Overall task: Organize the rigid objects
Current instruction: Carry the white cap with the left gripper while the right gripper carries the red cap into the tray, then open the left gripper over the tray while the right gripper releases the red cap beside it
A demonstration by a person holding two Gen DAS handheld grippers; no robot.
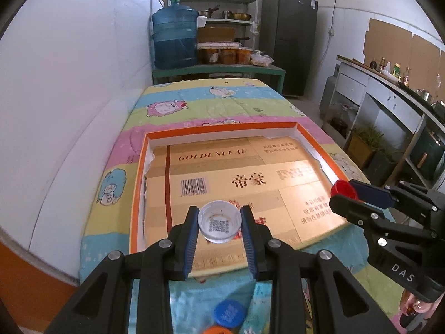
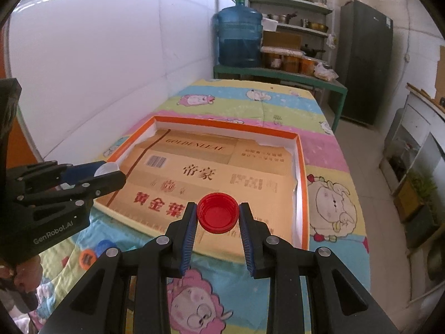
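Left wrist view: the left gripper point(image 1: 220, 224) angles down over the tray point(image 1: 137, 167), its jaws clamped on a clear cap point(image 1: 219, 221). The tray holds no caps yet; a blue cap point(image 1: 229, 313) waits on the worktop.

Right wrist view: the right gripper point(image 2: 217, 217), likewise angled down, grips a red cap point(image 2: 217, 215) above the tray's near edge.

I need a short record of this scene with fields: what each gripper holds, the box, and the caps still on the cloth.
left gripper: shut on clear cap, open side up
right gripper: shut on red cap, open side up
box: orange rim, shallow, lined with flat printed cardboard, no caps seen inside
loose caps: blue cap and orange cap on the cartoon cloth, in front of the box
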